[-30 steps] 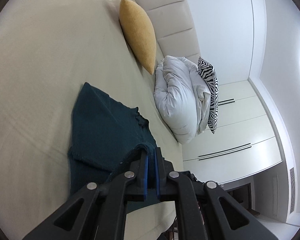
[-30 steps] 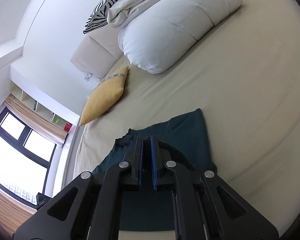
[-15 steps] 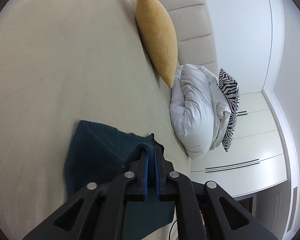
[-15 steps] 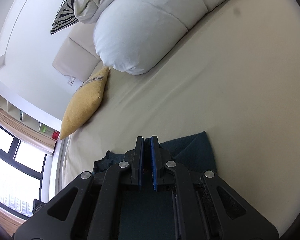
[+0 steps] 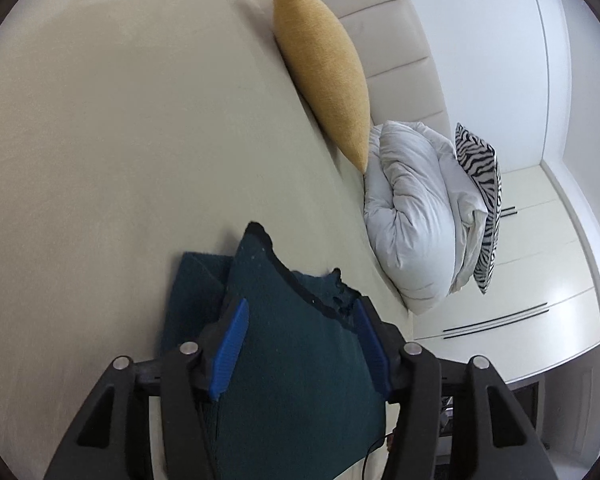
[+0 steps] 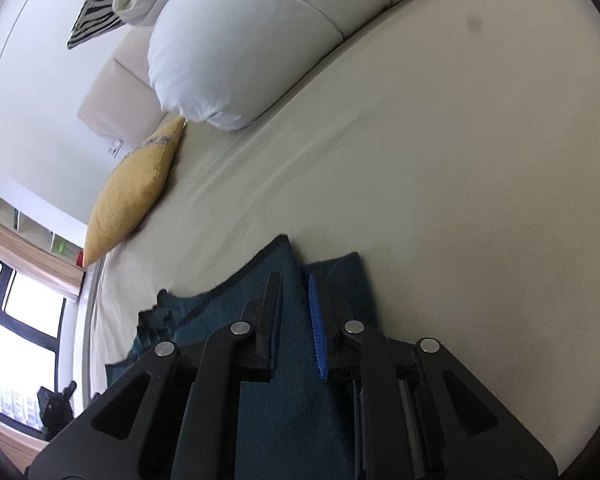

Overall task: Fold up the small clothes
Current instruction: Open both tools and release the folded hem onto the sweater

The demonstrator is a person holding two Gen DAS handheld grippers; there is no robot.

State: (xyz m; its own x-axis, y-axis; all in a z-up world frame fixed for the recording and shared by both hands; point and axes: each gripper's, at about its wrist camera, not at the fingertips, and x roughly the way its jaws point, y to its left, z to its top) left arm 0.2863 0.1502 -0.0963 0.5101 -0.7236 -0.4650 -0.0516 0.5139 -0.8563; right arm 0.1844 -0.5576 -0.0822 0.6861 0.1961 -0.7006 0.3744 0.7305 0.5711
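Observation:
A dark teal knitted garment (image 5: 292,344) lies folded on the beige bed sheet (image 5: 120,140). My left gripper (image 5: 300,312) is wide open just above it, one blue pad on each side of the upper fold, holding nothing. The garment also shows in the right wrist view (image 6: 292,400). My right gripper (image 6: 296,284) is partly open over the garment's near corner, with the cloth lying loose between its fingers. The garment's lower part is hidden behind both grippers.
A mustard cushion (image 5: 324,68) leans on the cream headboard (image 5: 384,20). A rolled white duvet (image 5: 416,216) and a zebra-print pillow (image 5: 484,192) lie beside it. White wardrobes (image 5: 540,280) stand past the bed. A window (image 6: 12,320) is at the left in the right wrist view.
Both grippers carried the garment's edge forward over itself, then opened and let it go. The garment now lies folded shorter on the bed.

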